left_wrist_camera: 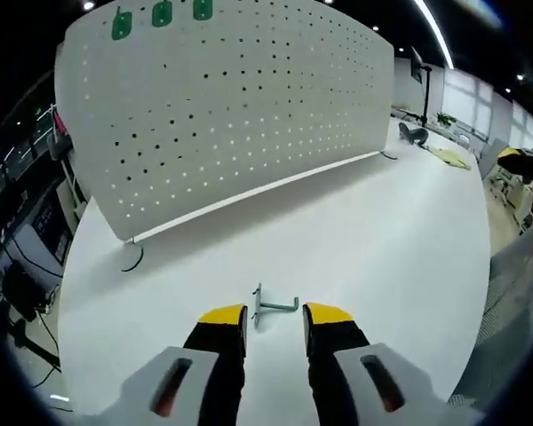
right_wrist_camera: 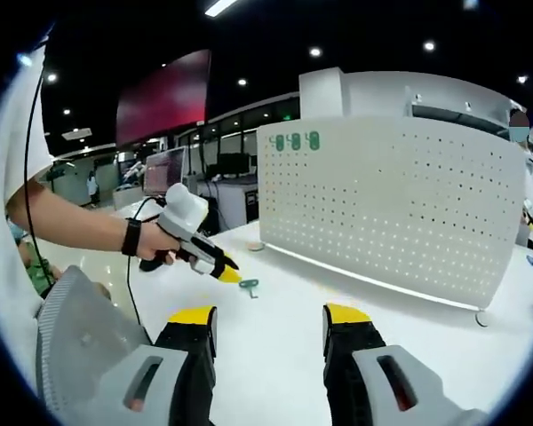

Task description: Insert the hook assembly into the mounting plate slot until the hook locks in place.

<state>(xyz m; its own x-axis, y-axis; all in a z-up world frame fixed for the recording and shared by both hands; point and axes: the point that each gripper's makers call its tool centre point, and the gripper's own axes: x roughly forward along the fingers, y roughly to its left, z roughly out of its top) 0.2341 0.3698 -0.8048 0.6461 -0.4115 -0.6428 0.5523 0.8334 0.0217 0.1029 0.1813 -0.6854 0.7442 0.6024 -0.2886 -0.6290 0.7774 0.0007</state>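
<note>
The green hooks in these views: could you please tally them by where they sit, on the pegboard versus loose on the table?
Green hooks hanging at the pegboard's top edge: 3
Green hook lying loose on the white table, just ahead of the left gripper: 1
Total: 4
</note>
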